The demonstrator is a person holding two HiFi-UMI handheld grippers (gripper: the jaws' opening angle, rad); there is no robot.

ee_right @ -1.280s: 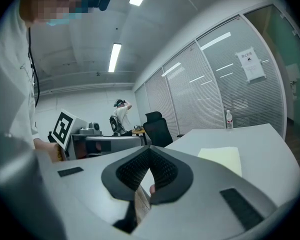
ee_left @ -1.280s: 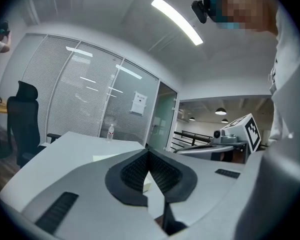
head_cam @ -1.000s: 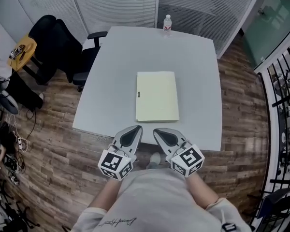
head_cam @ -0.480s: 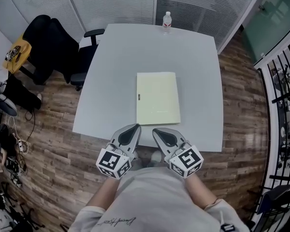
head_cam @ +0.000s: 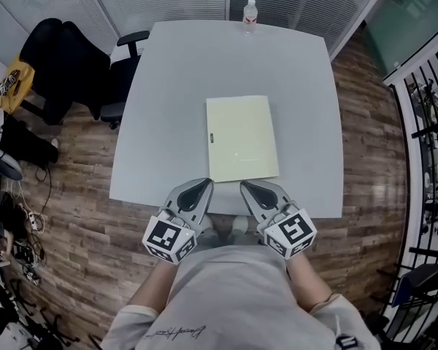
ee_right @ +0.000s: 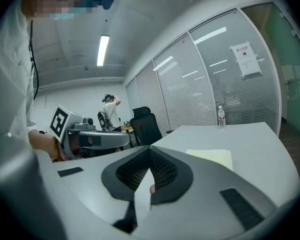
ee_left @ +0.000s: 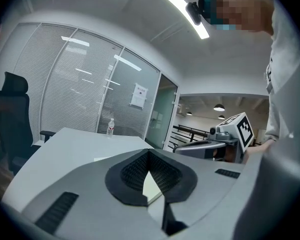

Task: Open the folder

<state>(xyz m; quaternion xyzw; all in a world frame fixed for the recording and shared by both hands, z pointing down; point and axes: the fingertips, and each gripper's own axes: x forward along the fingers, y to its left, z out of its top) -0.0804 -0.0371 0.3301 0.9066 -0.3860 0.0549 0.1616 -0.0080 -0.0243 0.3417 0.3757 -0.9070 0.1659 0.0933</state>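
Our left gripper (head_cam: 201,187) and right gripper (head_cam: 251,188), jaws pressed together and empty, draw closer to the folder (head_cam: 241,137); it lies unopened.

One yellow folder (head_cam: 241,138), one water bottle (head_cam: 250,14), one grey table (head_cam: 175,86) — and two grippers, the left gripper (head_cam: 204,184) and the right gripper (head_cam: 245,187).

Grey table (head_cam: 175,86), wood floor (head_cam: 73,217)

No legible text; wall notice (ee_right: 245,59), shirt script (head_cam: 177,333) too small
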